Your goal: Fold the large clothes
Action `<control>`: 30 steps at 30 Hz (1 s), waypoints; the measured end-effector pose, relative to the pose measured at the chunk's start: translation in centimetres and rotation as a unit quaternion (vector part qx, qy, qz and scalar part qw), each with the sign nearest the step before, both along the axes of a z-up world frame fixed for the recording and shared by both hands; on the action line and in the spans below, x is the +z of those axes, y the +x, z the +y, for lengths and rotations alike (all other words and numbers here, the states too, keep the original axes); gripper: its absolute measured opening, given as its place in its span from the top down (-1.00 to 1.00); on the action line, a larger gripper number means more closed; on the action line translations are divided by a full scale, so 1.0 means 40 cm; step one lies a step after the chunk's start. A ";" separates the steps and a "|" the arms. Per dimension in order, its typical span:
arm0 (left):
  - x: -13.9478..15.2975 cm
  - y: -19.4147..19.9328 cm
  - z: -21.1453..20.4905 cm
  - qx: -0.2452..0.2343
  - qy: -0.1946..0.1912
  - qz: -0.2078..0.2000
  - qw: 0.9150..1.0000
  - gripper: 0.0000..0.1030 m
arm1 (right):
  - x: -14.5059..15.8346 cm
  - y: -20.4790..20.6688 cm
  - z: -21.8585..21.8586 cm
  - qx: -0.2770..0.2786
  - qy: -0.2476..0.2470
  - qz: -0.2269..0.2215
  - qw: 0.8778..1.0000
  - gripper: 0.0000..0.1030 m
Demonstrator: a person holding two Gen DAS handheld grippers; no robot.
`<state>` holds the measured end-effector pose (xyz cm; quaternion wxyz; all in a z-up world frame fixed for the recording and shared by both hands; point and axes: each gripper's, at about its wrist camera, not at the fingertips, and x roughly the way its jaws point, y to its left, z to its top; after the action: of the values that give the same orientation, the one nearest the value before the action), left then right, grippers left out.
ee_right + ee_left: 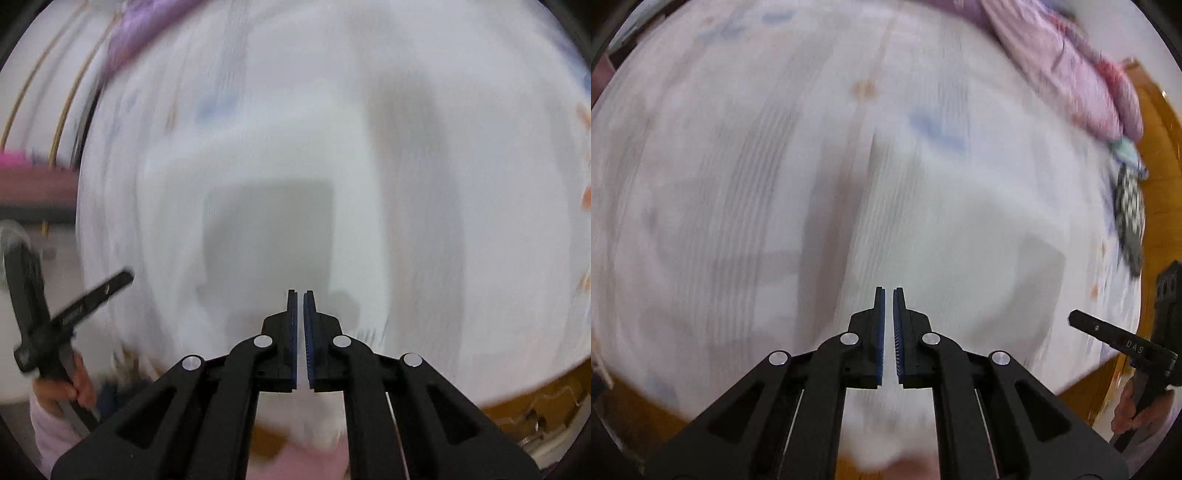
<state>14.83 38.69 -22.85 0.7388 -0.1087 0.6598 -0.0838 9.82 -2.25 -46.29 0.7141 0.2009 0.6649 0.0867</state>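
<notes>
A large white garment (pixel 960 236) lies spread on the bed, blurred by motion; it also fills the right wrist view (pixel 266 221), where a greyish square patch shows. My left gripper (pixel 889 291) hovers above it with its jaws nearly closed and nothing visible between them. My right gripper (pixel 297 293) hovers above the same cloth, jaws nearly closed and empty. Each gripper shows in the other's view: the right one at the right edge (pixel 1123 339), the left one at the left edge (pixel 74 310).
The bed sheet (pixel 738 147) is pale with small blue and orange prints. A pile of pink and purple clothes (pixel 1082 81) lies at the far right, with a black-and-white item (pixel 1128 206) below it. Wooden floor (pixel 1160 155) borders the bed.
</notes>
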 end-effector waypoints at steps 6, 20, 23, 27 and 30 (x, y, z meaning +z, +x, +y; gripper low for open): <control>-0.203 0.198 -0.066 0.000 0.003 0.019 1.000 0.89 | -0.109 0.237 -0.014 -0.063 -0.031 -0.003 0.997 0.93; -0.148 -0.143 -0.005 -0.052 0.094 0.110 0.988 0.88 | -0.119 -0.070 0.072 0.006 -0.014 0.073 0.997 0.91; -0.174 -0.278 0.046 -0.016 0.077 0.143 0.987 0.88 | -0.158 -0.224 0.118 0.053 -0.010 0.125 0.991 0.91; -0.150 -0.293 0.065 0.005 0.065 0.156 0.986 0.82 | -0.186 -0.314 0.101 0.052 0.021 0.180 0.982 0.90; -0.092 -0.278 0.072 -0.007 0.069 0.125 0.990 -0.14 | -0.149 -0.302 0.068 0.048 0.026 0.160 0.986 0.41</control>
<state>3.69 41.57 -26.51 0.6557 -0.0627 0.7519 -0.0287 -2.27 0.49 -52.24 0.5882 0.1986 0.7770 0.1043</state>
